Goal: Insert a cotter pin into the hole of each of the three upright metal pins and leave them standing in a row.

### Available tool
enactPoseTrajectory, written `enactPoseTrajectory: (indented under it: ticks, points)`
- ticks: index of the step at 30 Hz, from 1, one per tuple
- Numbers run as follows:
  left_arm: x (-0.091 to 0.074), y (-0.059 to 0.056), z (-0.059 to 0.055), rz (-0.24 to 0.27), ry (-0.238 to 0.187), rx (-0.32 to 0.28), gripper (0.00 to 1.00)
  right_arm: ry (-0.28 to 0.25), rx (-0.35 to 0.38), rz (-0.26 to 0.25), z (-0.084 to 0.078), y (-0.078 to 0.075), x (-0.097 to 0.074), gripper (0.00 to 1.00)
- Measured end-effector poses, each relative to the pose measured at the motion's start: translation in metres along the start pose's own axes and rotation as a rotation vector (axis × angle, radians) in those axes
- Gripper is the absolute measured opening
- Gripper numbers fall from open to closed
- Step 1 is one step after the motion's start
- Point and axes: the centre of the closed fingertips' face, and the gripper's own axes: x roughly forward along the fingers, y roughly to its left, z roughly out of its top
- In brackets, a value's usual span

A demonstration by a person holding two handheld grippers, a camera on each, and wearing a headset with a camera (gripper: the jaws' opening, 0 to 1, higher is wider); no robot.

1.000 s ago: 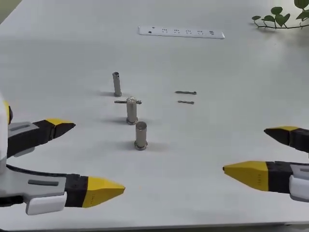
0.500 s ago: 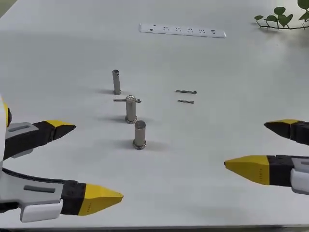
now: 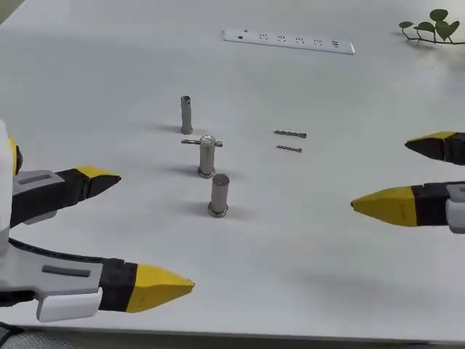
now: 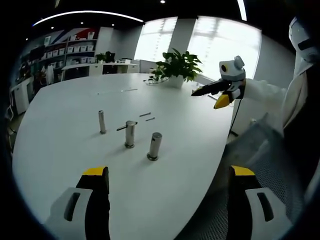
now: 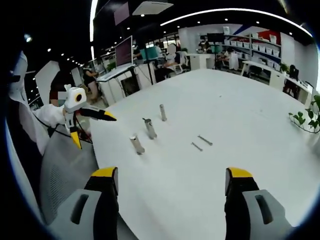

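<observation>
Our left hand-held gripper (image 3: 152,231) and right hand-held gripper (image 3: 380,174) gape empty; fumbling a cotter pin (image 3: 290,134) (flat, thin) might topple metal pins (image 3: 220,195).

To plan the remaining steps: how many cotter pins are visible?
3. One cotter pin sits through the middle metal pin; two lie loose on the table to its right, the farther one and the nearer one.
</observation>
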Motion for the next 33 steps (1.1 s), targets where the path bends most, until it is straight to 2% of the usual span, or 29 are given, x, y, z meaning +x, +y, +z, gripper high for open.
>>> enactPoseTrajectory:
  ticks: [9,13,16,18,19,23,27,33]
  points:
    - [-0.004,0.0,0.007,0.012,-0.033,-0.019,0.99,0.02,-0.057,0.014,0.02,-0.018,0.019,0.84]
    - [-0.005,-0.001,0.008,0.013,-0.039,-0.018,0.99,0.06,-0.097,0.04,0.026,-0.022,0.032,0.82]
    - [-0.006,-0.001,0.008,0.016,-0.042,-0.021,0.99,0.078,-0.116,0.053,0.03,-0.032,0.039,0.8]
    - [-0.006,-0.001,0.008,0.018,-0.044,-0.022,0.99,0.087,-0.129,0.063,0.032,-0.034,0.042,0.78]
    - [-0.007,-0.001,0.008,0.019,-0.045,-0.024,0.99,0.094,-0.14,0.068,0.03,-0.03,0.041,0.76]
    - [-0.006,-0.001,0.01,0.027,-0.059,-0.036,0.99,0.123,-0.191,0.102,0.038,-0.031,0.051,0.73]
    - [-0.005,-0.002,0.012,0.024,-0.069,-0.041,0.98,0.147,-0.227,0.114,0.04,-0.029,0.057,0.71]
    - [-0.003,-0.003,0.009,0.012,-0.053,-0.035,0.97,0.221,-0.28,0.142,0.034,-0.044,0.075,0.66]
